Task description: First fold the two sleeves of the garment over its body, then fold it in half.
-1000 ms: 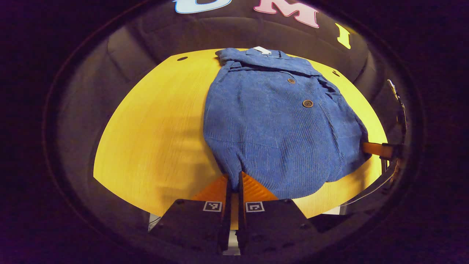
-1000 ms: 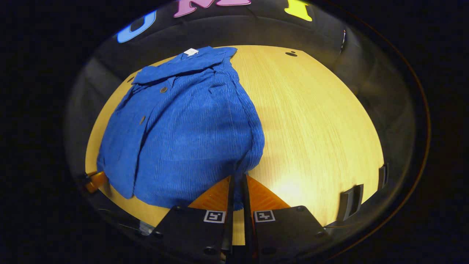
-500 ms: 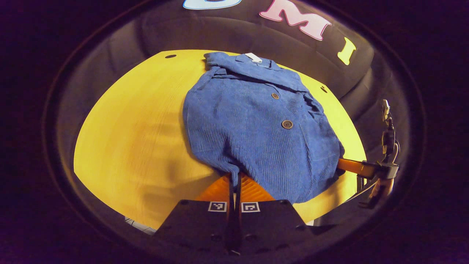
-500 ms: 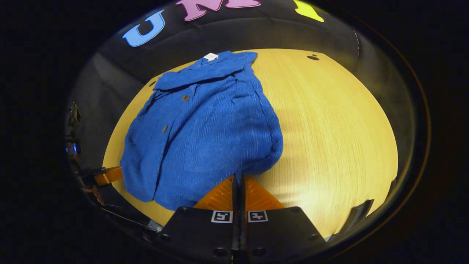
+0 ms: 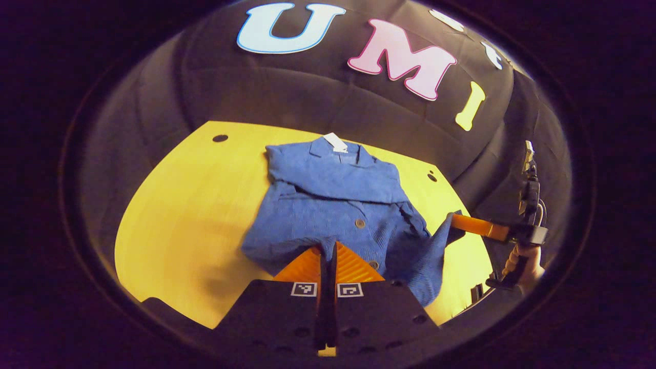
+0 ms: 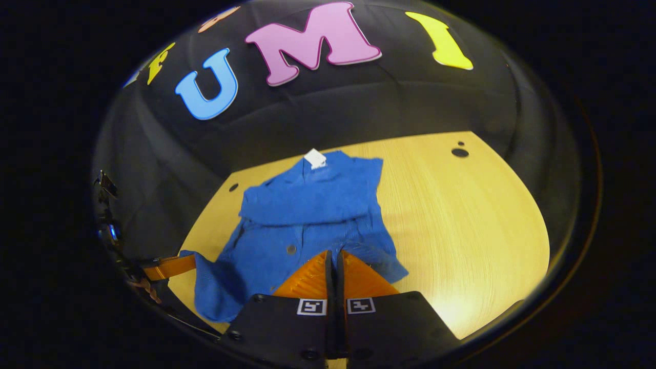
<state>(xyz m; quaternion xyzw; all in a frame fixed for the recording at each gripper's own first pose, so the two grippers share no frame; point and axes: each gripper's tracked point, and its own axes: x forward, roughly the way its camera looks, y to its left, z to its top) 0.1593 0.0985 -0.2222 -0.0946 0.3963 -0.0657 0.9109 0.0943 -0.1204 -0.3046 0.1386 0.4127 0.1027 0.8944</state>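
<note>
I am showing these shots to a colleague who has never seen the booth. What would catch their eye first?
The blue corduroy jacket stands out, lying mid-table on the bright yellow wooden table, white tag at its collar by the far edge. Its near hem is lifted, pinched in the left gripper and the right gripper, both shut on the cloth.
</note>
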